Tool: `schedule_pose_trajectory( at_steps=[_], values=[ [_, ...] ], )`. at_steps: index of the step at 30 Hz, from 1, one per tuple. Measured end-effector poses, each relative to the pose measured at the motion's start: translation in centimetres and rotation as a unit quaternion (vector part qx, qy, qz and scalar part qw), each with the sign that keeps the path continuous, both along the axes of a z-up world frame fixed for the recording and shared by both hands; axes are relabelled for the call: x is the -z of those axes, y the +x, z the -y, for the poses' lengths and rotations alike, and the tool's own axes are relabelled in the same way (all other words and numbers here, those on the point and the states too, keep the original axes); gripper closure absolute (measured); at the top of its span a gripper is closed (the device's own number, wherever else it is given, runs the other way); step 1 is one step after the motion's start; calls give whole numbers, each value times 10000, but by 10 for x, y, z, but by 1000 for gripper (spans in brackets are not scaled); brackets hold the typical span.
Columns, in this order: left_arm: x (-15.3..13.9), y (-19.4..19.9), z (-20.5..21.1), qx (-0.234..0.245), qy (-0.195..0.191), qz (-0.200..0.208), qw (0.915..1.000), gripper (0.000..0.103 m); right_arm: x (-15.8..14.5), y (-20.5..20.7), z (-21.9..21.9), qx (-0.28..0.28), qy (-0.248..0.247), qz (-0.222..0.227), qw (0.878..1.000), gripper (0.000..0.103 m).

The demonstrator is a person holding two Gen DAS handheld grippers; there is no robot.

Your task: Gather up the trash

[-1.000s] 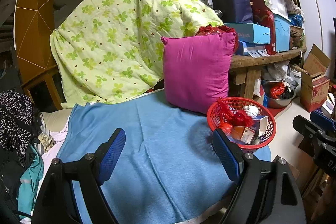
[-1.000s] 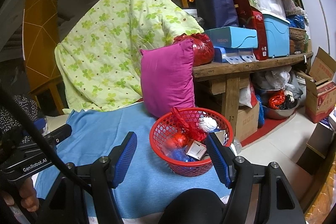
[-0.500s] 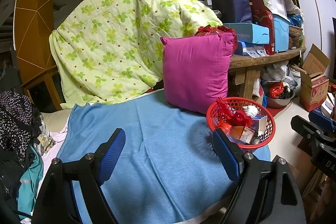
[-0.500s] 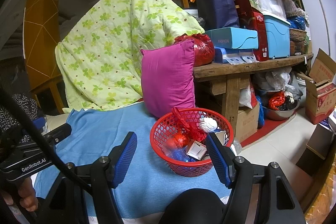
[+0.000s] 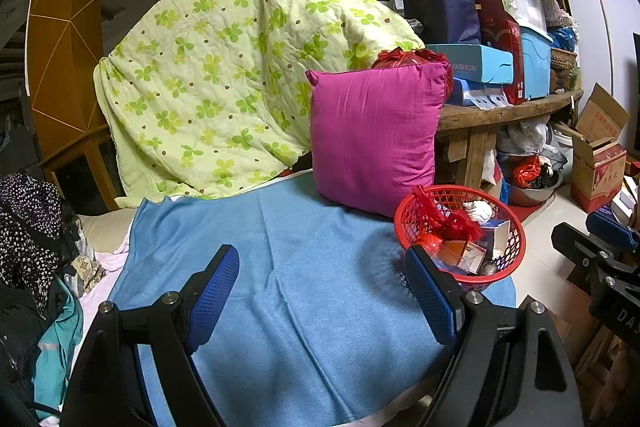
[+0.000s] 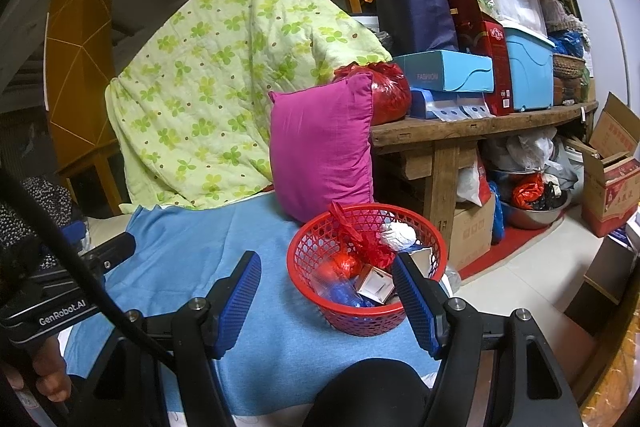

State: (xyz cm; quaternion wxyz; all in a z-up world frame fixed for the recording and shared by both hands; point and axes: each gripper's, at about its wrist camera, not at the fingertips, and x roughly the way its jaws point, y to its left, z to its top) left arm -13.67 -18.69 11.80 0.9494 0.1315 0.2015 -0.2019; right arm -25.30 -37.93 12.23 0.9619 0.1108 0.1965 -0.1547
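Basically both claws idle, nothing gripped. Left to right:

Clothes pile (image 5: 28,251) at far left edge of the bed, dark and teal stuff mixed; risk: a claw sweeping that side snags cloth and drags it in as "trash".

Left claw (image 5: 324,291) spread wide, empty, hovering over the blue sheet (image 5: 280,267). No loose trash visible on the sheet in either view, so the task looks mostly done or the remaining bits are out of frame. Risk: closing low pinches the sheet, tugs it, and shifts whatever sits on it.

Quilt (image 5: 240,67) draped behind, pink pillow (image 5: 372,143) leaning upright just behind the basket; a bump could tip the pillow onto the basket.

Right claw (image 6: 326,291) also wide, empty; in its own view the right finger overlaps the basket rim, contact cannot tell.

Red basket (image 6: 368,307) holds the trash: red bag (image 6: 360,243), white wad (image 6: 398,235), small box (image 6: 374,281), blue wrapper (image 6: 340,293). It sits at the sheet's right end, near the bed edge, floor (image 6: 520,287) below. Main risk: a nudge from the right claw or a sheet pull slides it off and spills everything. Mesh wall is flimsy, one-side grip likely tilts it and dumps the light wad first.

Desk (image 6: 480,123) further right is stacked with boxes; wide swing could knock those.
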Motion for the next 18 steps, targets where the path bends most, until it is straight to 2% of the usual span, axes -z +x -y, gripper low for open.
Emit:
schedule_pose_trajectory(
  at_steps=[18],
  values=[
    [-2, 1, 2, 23, 39, -6, 10000, 18, -2, 5, 3, 18, -152, 2, 9999, 32]
  ],
)
